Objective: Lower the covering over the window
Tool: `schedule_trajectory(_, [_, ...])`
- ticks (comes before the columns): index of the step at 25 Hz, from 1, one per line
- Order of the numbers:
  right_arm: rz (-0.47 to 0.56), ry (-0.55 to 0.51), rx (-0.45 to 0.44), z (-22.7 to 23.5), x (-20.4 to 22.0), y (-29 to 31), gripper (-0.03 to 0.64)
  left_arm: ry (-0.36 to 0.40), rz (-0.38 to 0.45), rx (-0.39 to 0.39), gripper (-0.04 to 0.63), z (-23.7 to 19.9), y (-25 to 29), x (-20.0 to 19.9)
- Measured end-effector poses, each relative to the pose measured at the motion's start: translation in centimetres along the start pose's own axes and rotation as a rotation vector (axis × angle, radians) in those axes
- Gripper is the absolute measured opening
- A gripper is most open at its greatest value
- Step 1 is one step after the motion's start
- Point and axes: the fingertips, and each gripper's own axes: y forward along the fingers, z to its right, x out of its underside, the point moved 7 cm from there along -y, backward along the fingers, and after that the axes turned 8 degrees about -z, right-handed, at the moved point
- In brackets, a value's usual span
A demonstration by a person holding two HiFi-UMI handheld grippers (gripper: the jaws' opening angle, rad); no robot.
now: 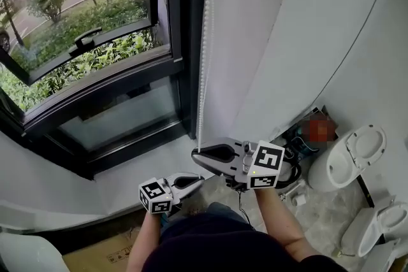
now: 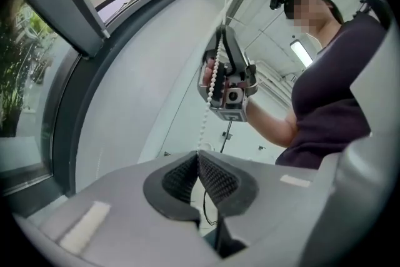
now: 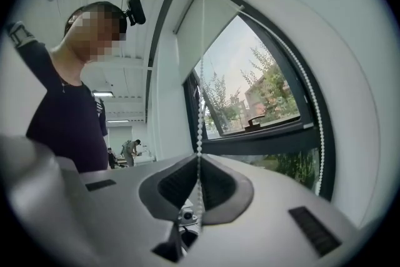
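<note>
A white bead chain (image 1: 203, 41) hangs down the window frame beside the dark window (image 1: 95, 73). My right gripper (image 1: 194, 153) is shut on this chain, and in the right gripper view the beads (image 3: 200, 109) run straight down between its closed pads (image 3: 199, 158). The left gripper (image 1: 201, 178) sits just below it with jaws shut. In the left gripper view the chain (image 2: 212, 84) rises from its closed tips (image 2: 198, 154) up to the right gripper (image 2: 222, 31). A white roller shade (image 3: 212, 22) covers only the top of the window. The chain's other strand (image 3: 319, 134) hangs along the frame.
The window sash (image 1: 86, 38) is tilted open over green bushes. Two white toilets (image 1: 357, 156) (image 1: 382, 226) and cables (image 1: 293, 140) sit on the floor to the right. Cardboard (image 1: 108, 255) lies at the lower left. White wall (image 1: 287, 41) stands beside the window.
</note>
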Motion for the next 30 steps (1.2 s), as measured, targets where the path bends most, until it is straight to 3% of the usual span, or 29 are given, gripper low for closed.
schedule_trajectory(4, [-0.007, -0.011, 0.005, 1.1, 0.4, -1.2, 0.017, -0.022, 0.057, -0.006, 0.014, 0.1, 1.1, 0.4])
schedule_trajectory(9, [-0.053, -0.023, -0.006, 1.9, 0.4, -2.9, 0.015, -0.062, 0.063, -0.014, 0.014, 0.7, 3.1, 0.3])
schedule_trajectory(12, [-0.155, -0.037, 0.003, 2.6, 2.2, -3.2, 0.015, -0.118, 0.098, -0.027, 0.014, 0.9, 4.1, 0.8])
schedule_trajectory(14, [-0.2, -0.008, -0.043, 2.4, 4.1, -3.1, 0.015, -0.144, 0.096, -0.036, 0.014, 1.2, 4.7, 1.5])
schedule_trajectory(17, [-0.112, 0.097, -0.145, 1.0, 5.0, -3.3, 0.015, -0.169, 0.096, -0.058, 0.014, 1.6, 5.0, 2.3])
schedule_trajectory(20, [-0.067, 0.115, -0.18, 0.7, 5.1, -3.8, 0.015, -0.18, 0.121, -0.081, 0.014, 1.7, 5.3, 2.4])
schedule_trajectory(23, [-0.098, 0.084, -0.167, 1.1, 5.7, -4.6, 0.015, -0.184, 0.136, -0.096, 0.014, 2.4, 5.8, 3.0])
schedule_trajectory(27, [-0.28, 0.036, -0.122, 0.7, 9.1, -4.4, 0.014, -0.21, 0.155, -0.105, 0.014, 3.2, 6.3, 4.0])
schedule_trajectory(30, [-0.23, 0.105, -0.111, 0.4, 10.1, -5.2, 0.015, -0.206, 0.162, -0.117, 0.014, 3.5, 5.9, 3.5])
